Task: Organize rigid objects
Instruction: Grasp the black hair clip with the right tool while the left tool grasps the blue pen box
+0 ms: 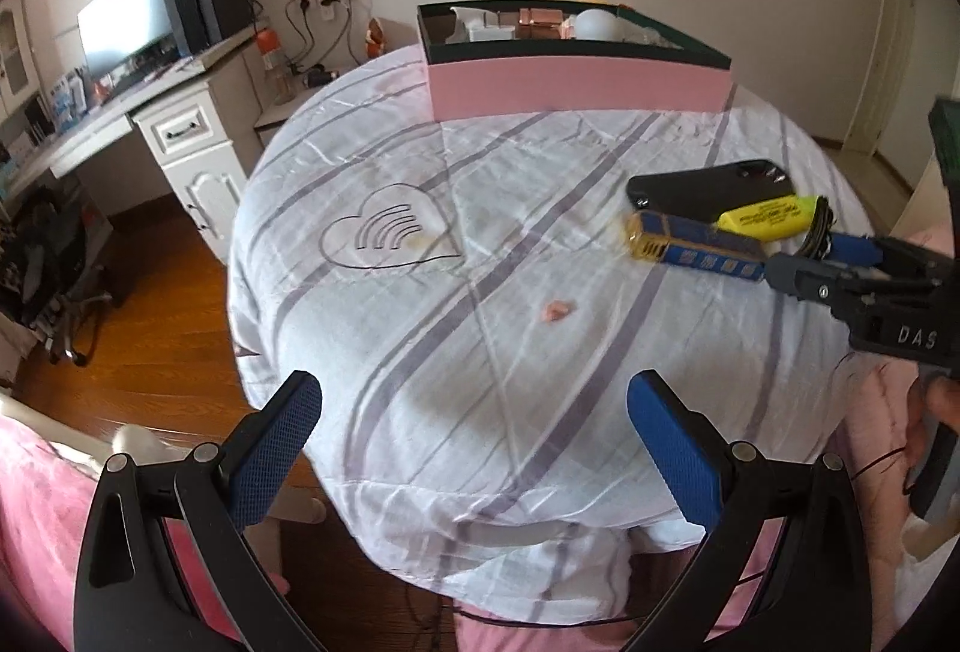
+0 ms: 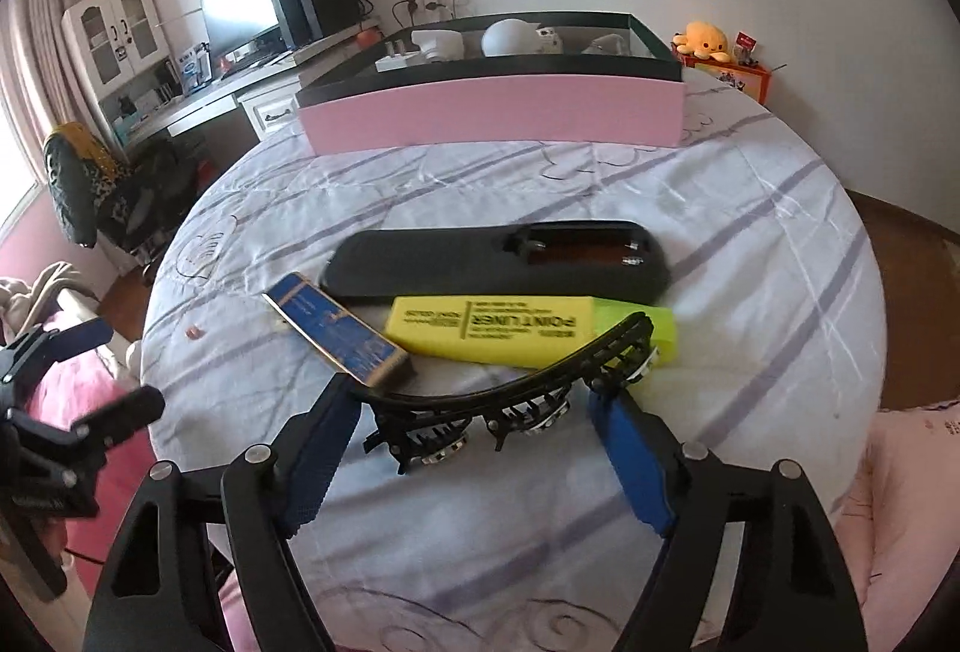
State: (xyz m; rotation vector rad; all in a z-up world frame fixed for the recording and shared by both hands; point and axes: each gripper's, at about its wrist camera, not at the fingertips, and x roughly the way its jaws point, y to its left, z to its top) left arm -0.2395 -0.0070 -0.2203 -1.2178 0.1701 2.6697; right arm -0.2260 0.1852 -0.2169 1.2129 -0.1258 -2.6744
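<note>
My right gripper (image 2: pixel 477 394) sits low over the table with a black curved toothed piece with metal discs (image 2: pixel 510 391) lying between its blue fingers (image 2: pixel 324 442). The left fingertip meets the piece's end; a small gap shows at the right fingertip. Just beyond lie a yellow highlighter (image 2: pixel 492 328), a blue and gold flat box (image 2: pixel 336 334) and a black remote (image 2: pixel 498 259) with its battery bay open. My left gripper (image 1: pixel 474 382) stands open and holds nothing over the near part of the table. The pink box (image 1: pixel 576 88) at the far edge holds several white items.
The round table wears a white cloth with grey stripes (image 1: pixel 420 292). A small pink scrap (image 1: pixel 555 310) lies near its middle. A desk with a monitor (image 1: pixel 126 28) stands at the left over a wooden floor. A person's hand (image 1: pixel 936 412) holds the right gripper (image 1: pixel 804 256).
</note>
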